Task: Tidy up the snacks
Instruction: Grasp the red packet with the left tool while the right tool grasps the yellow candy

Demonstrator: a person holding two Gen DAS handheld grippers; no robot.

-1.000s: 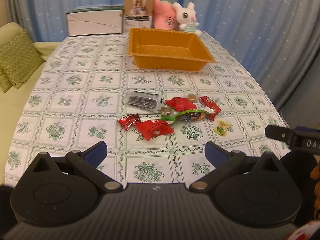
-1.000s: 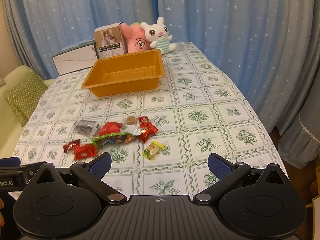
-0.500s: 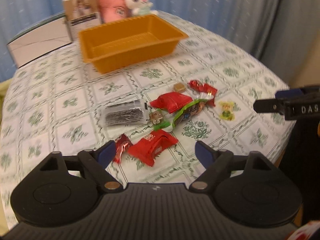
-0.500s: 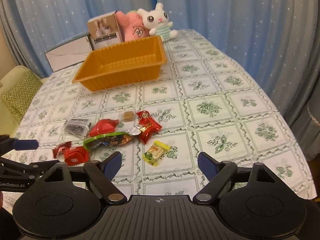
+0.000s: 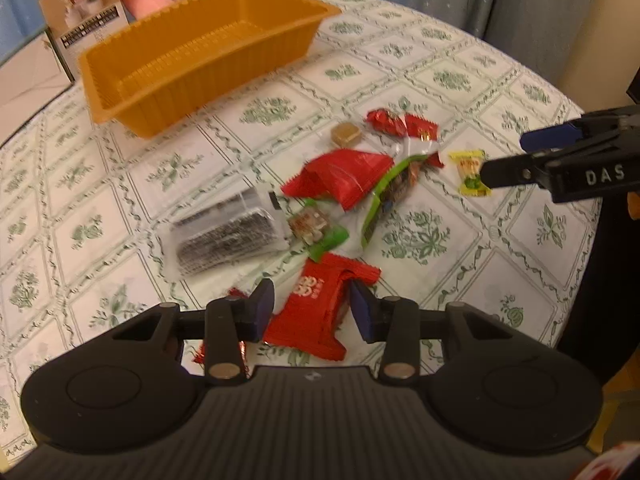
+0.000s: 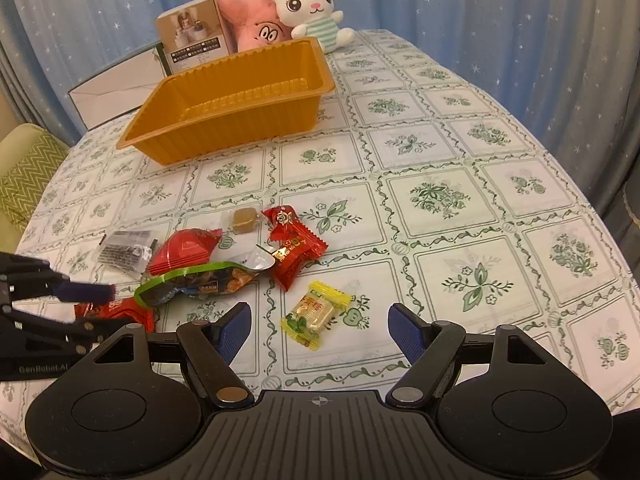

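Several wrapped snacks lie in a heap on the tablecloth in front of an empty orange tray [image 5: 200,52] [image 6: 240,108]. My left gripper [image 5: 312,306] is low over the nearest red packet [image 5: 316,312], its pads either side of it with small gaps; it looks open. My right gripper [image 6: 320,326] is open, with a yellow candy [image 6: 314,314] between its fingers, slightly ahead. Also in the heap are a second red packet [image 6: 184,250], a green-edged bag [image 6: 196,282], a dark clear packet [image 5: 228,236] and a small brown candy [image 6: 245,219].
Behind the tray stand a cardboard box [image 6: 192,40], a pink plush [image 6: 260,26], a white bunny plush [image 6: 316,12] and a flat white box [image 6: 116,92]. Blue curtains hang behind. The table's round edge [image 6: 608,236] falls away on the right. A green cushion [image 6: 24,172] lies left.
Both grippers moved forward and down toward the snacks. My left gripper narrowed around the red packet. My right gripper came over the yellow candy and narrowed a little.
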